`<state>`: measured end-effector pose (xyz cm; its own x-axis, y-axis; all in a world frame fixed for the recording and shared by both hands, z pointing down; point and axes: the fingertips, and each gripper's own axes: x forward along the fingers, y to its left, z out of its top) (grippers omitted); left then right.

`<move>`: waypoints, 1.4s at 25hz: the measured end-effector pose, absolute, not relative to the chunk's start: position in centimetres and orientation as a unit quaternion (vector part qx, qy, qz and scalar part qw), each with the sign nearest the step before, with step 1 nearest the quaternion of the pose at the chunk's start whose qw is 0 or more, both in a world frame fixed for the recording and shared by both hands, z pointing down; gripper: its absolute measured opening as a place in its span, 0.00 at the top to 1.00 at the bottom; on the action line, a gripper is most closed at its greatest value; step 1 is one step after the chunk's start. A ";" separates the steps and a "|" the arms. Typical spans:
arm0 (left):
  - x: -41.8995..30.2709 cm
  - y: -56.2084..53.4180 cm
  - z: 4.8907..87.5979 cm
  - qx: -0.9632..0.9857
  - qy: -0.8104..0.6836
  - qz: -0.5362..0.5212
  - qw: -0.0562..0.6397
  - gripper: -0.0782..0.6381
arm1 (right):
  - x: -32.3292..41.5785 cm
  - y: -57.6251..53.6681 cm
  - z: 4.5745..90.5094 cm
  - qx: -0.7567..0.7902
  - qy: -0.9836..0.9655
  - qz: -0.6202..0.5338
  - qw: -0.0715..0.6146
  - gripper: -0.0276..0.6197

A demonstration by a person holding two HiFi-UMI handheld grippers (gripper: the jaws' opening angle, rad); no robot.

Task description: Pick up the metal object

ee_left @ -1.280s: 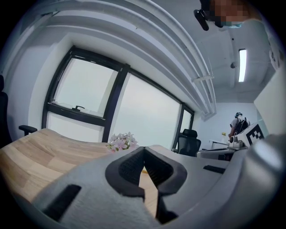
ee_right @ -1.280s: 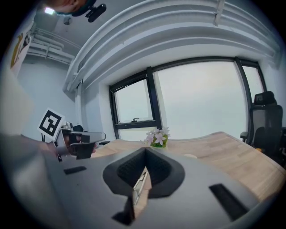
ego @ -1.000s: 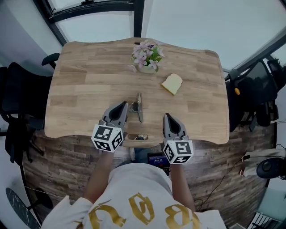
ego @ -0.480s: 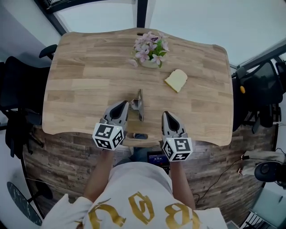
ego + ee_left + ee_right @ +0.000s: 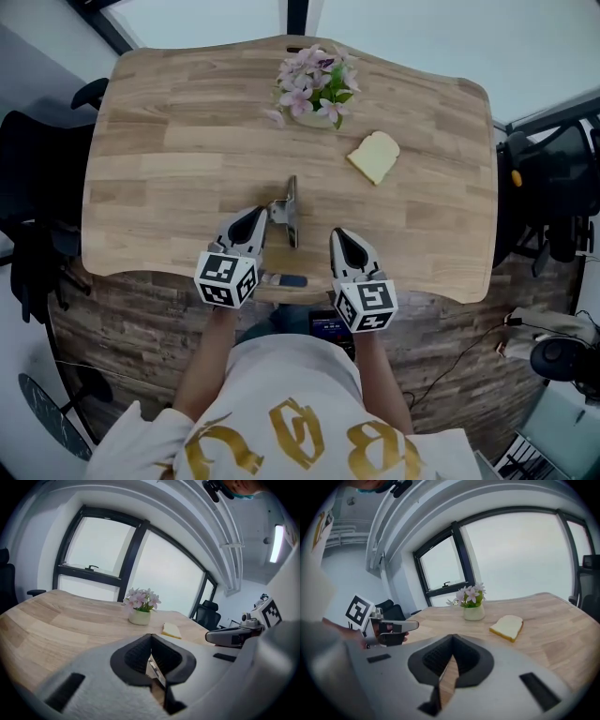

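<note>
Your left gripper (image 5: 255, 217) sits low over the near middle of the table (image 5: 159, 178) with its jaws pressed together on nothing. The metal object (image 5: 290, 211) lies flat on the wood just beside its tips, to their right; the head view does not show whether they touch. Your right gripper (image 5: 337, 234) is also closed and empty, on the other side of the object and nearer the front edge, which runs under both marker cubes. The whole left half of the tabletop is bare wood. Farther out, well apart from the object, stand the flower pot (image 5: 314, 89) by the far edge and a bread slice (image 5: 375, 157) to the right. Black chairs (image 5: 37, 178) flank both side edges.
</note>
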<state>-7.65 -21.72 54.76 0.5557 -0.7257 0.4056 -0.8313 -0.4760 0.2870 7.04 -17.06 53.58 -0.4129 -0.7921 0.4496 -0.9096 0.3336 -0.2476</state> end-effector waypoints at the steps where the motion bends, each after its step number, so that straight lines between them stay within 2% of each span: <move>1: -7.7 -21.8 55.1 0.849 -0.458 0.116 0.235 0.87 | 6.9 -17.1 53.8 0.525 -0.807 0.238 0.126 0.94; 19: -6.8 -21.3 61.8 0.824 -0.434 0.164 0.324 0.86 | 6.9 -18.1 57.7 0.503 -0.806 0.266 0.165 0.94; 21: -6.6 -21.4 62.5 0.821 -0.432 0.166 0.333 0.85 | 6.7 -18.4 58.1 0.499 -0.806 0.269 0.169 0.94; 26: -5.8 -21.5 63.8 0.815 -0.415 0.157 0.373 0.71 | 6.3 -18.9 58.8 0.490 -0.810 0.264 0.186 0.94; 35: -4.9 -22.1 65.4 0.804 -0.406 0.165 0.402 0.69 | 6.6 -19.5 59.6 0.486 -0.807 0.272 0.194 0.94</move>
<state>-4.90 -22.05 65.38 0.6158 -0.5209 0.5912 -0.7855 -0.3468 0.5126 6.62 -19.50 59.59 -0.4522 -0.6792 0.5781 -0.8906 0.3795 -0.2508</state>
